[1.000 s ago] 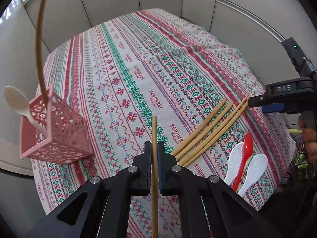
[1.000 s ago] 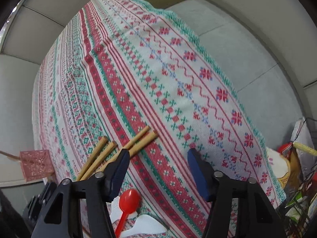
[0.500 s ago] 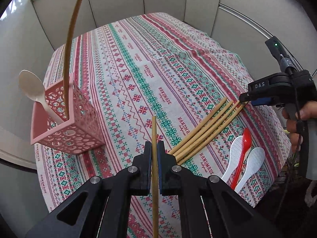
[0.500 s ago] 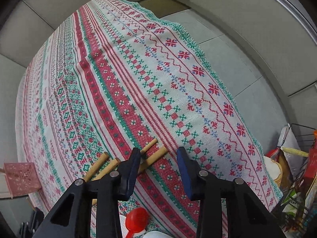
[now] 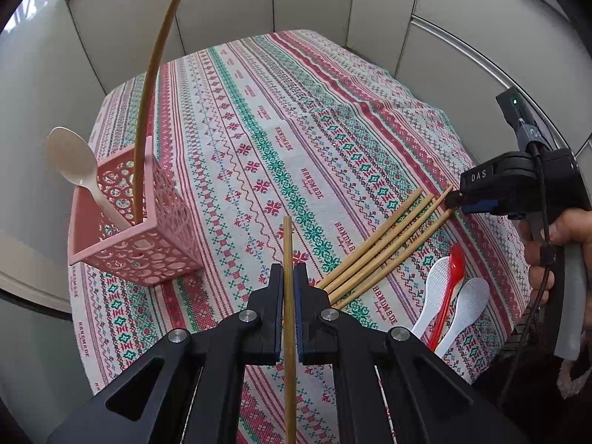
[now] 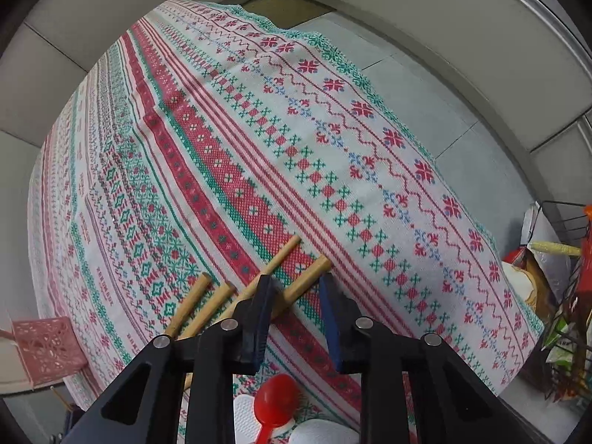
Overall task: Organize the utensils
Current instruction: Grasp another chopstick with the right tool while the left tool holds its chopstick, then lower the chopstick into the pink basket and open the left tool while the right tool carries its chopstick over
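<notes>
My left gripper (image 5: 289, 277) is shut on a wooden chopstick (image 5: 288, 244), held above the patterned tablecloth (image 5: 259, 118). To its left stands a pink lattice basket (image 5: 148, 251) holding a white spoon (image 5: 70, 155) and another chopstick (image 5: 155, 74). Several chopsticks (image 5: 384, 244) lie in a row at the right, beside a red spoon (image 5: 449, 285) and two white spoons (image 5: 433, 296). My right gripper (image 6: 296, 285) hangs over their far ends. Its jaws are closing, with the outermost chopstick (image 6: 309, 276) between them and a gap still showing at the pads.
A person's hand (image 5: 555, 236) holds the right gripper at the table's right edge. A wire rack with packets (image 6: 562, 296) stands past that edge. Grey wall panels surround the table. The pink basket (image 6: 44, 347) shows at the lower left of the right wrist view.
The right jaws have narrowed and come down over the chopsticks' ends, now straddling the outermost one. The left gripper has drawn back a little, still gripping its chopstick.
</notes>
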Motion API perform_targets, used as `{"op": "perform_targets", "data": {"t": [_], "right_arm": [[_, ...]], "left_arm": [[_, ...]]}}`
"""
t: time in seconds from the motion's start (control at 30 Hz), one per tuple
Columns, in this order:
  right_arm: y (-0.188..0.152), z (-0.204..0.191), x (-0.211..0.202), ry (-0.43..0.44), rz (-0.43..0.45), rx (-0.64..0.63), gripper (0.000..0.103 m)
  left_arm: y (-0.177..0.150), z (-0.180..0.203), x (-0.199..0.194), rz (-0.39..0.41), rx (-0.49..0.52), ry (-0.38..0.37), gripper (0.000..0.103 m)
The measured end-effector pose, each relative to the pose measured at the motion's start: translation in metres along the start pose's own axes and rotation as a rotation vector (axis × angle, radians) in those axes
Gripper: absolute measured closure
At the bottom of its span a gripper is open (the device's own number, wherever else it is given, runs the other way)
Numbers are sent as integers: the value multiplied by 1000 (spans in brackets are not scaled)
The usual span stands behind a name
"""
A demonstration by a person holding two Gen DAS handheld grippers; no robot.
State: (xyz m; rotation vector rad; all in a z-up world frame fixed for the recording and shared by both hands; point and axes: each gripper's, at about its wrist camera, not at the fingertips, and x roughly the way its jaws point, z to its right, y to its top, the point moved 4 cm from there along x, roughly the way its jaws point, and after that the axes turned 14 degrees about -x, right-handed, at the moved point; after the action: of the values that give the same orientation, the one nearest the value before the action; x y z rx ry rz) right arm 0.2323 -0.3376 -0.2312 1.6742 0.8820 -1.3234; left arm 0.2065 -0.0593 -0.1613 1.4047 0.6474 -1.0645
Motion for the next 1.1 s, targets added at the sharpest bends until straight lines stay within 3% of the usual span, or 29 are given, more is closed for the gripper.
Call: {"op": "perform_targets", "data": {"t": [0.4,0.53,0.6,0.8,1.1], "right_arm": [[-10,-23,1,-101,22,-55,74],[-10,-24,-1,-100,59,-25,84],[-7,-22,0,-76,73,2,90],[3,-7,-6,66,108,63,94],[4,-18,-62,239,232,-13,96]], "left_arm": [[2,-4,-4,8,-22,-5,98],[2,-5,-6,13,-34,-8,98],[0,-6,-9,18,-39,-11,98],[2,-14,-20,38,-66,-26,98],[16,-33,-50,114,-149,-73,98]]}}
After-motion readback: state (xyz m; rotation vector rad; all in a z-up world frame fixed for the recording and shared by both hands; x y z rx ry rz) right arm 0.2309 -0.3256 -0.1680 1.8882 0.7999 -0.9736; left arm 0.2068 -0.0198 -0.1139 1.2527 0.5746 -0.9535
